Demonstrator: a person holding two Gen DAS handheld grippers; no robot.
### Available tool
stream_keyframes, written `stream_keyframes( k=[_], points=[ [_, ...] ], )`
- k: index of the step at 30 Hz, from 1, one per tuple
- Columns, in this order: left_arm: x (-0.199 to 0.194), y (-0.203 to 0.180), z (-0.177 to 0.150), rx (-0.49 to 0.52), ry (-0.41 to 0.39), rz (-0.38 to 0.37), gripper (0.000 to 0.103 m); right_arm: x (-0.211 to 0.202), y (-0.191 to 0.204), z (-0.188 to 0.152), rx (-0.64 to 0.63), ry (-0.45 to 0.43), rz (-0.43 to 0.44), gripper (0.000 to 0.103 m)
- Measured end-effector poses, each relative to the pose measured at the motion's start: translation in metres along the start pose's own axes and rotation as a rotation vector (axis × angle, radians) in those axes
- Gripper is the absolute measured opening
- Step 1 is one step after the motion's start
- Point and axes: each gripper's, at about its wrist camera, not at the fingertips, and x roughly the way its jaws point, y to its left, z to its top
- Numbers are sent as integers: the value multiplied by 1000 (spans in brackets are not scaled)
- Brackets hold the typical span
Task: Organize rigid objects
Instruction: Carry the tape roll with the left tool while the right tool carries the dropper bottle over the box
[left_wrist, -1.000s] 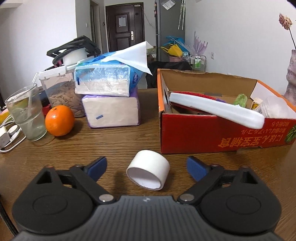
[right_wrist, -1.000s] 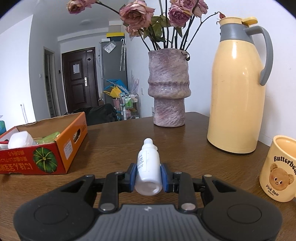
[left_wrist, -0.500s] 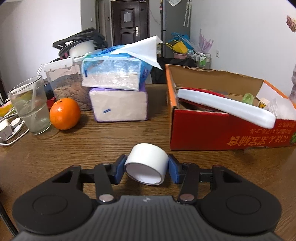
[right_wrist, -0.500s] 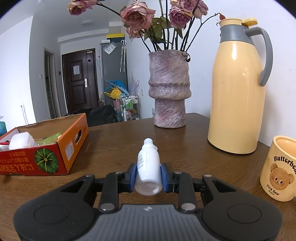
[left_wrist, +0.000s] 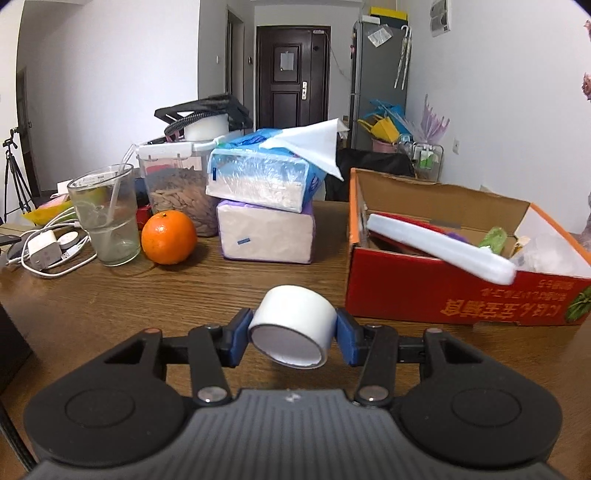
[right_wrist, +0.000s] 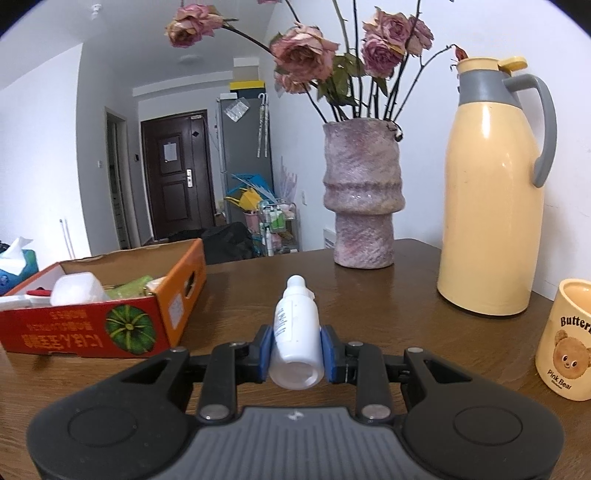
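My left gripper (left_wrist: 292, 338) is shut on a white tape roll (left_wrist: 293, 325) and holds it a little above the wooden table. The red and orange cardboard box (left_wrist: 424, 299) stands just ahead to the right, with a white foam strip (left_wrist: 439, 247) and other items inside. My right gripper (right_wrist: 297, 352) is shut on a small white bottle (right_wrist: 295, 328), cap pointing forward, above the table. The same box (right_wrist: 110, 328) lies to the left in the right wrist view.
Left wrist view: stacked tissue packs (left_wrist: 266, 206), an orange (left_wrist: 168, 237), a glass of water (left_wrist: 107, 214), a jar of nuts (left_wrist: 177, 188), charger cables (left_wrist: 48, 251). Right wrist view: a vase with roses (right_wrist: 364, 192), a yellow thermos (right_wrist: 495, 192), a bear mug (right_wrist: 569, 339).
My left gripper closed on the tape roll and lifted it off the table. My right gripper rose slightly with the bottle held.
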Motion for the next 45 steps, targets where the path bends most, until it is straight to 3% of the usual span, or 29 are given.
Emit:
stream_keyframes(
  k=[14, 25, 34, 45],
  points=[
    [-57, -15, -13, -48, -66, 2, 49, -32, 28, -2, 13, -39, 105, 27],
    [-93, -42, -17, -70, -111, -48, 49, -55, 56, -4, 31, -66, 193, 27],
    [-102, -76, -15, -76, -112, -106, 49, -61, 76, -4, 37, -78, 231, 27],
    [-97, -91, -5, -85, -130, -97, 49, -55, 94, 2, 26, -96, 284, 27]
  ],
)
